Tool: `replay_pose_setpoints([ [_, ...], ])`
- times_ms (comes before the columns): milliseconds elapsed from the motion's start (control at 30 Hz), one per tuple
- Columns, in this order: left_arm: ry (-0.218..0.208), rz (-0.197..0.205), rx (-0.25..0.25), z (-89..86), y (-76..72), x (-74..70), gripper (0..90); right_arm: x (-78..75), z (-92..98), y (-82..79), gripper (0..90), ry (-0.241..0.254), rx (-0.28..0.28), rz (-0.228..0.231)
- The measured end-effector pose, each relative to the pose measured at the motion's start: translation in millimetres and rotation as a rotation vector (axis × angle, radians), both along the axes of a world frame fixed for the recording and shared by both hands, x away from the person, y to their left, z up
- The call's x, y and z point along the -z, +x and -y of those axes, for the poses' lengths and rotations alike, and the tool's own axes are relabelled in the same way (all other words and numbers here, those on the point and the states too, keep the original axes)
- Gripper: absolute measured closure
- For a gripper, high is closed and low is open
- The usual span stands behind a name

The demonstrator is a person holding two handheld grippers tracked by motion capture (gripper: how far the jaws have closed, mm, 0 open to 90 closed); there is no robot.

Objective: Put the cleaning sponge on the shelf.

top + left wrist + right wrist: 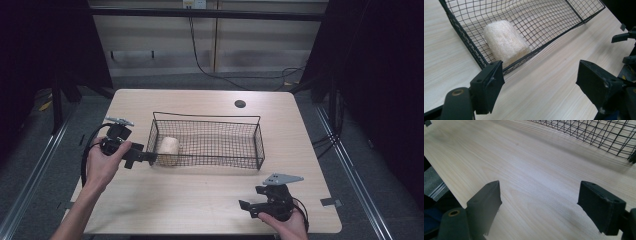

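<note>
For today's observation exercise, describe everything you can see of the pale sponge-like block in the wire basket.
The pale sponge-like block is cream-white, rounded and oblong, with a rough, fibrous, loofah-like surface. It lies on its side on the mesh floor at the left end of the black wire basket, close to the end and near walls. The left gripper sits open just outside the basket, not touching the block.

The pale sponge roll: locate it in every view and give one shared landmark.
High view: pale sponge roll lies inside the wire basket's left end, beside the left gripper.
Left gripper view: upper left of centre, in the basket corner.
Right gripper view: not in it.
Shared landmark: the wire basket.
</note>
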State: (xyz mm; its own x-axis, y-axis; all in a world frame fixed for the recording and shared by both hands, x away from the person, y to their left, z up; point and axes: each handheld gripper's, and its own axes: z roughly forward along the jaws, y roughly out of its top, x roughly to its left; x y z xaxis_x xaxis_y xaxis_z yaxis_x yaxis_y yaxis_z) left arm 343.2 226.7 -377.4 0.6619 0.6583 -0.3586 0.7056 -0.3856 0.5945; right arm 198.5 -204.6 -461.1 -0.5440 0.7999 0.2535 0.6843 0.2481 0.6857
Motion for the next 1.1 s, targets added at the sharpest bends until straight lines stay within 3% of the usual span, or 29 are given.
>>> replay_pose_setpoints([
  [133, -0.012, -0.007, 0.003, -6.2, -6.7, 2.4, 21.1, -0.4, 0.3, 0.1, 18.2, 0.0, -0.001, 0.001],
  [333, -0.007, -0.005, -0.03, -20.1, -19.3, 9.7, 20.2, -0.5, 1.5, -0.1, 18.2, 0.004, 0.005, 0.0],
  [433, -0.019, -0.007, -0.011, -23.2, -25.7, 12.8, 20.2, -0.1, 0.5, 0.6, 18.2, 0.004, 0.0, -0.002],
  [533, 0.006, 0.001, -0.024, -24.1, -32.7, 17.0, 20.2, 0.7, -0.5, 2.1, 18.2, -0.003, 0.0, -0.007],
  [733, 0.02, -0.034, -0.063, -26.4, -43.4, 39.8, 20.3, 0.6, -0.6, 1.9, 18.2, -0.008, 0.005, -0.002],
  [800, 0.051, -0.066, -0.073, -26.3, -45.9, 46.4, 20.4, 0.7, -1.3, 2.1, 18.2, -0.013, 0.002, 0.001],
  [867, 0.068, -0.047, -0.1, -27.1, -49.4, 49.6, 20.6, 0.8, -2.4, 2.3, 18.2, -0.018, -0.001, 0.004],
  [1100, 0.054, -0.079, -0.087, -27.6, -66.4, 78.0, 20.6, 1.3, -2.4, 1.8, 18.3, -0.028, 0.012, 0.019],
])
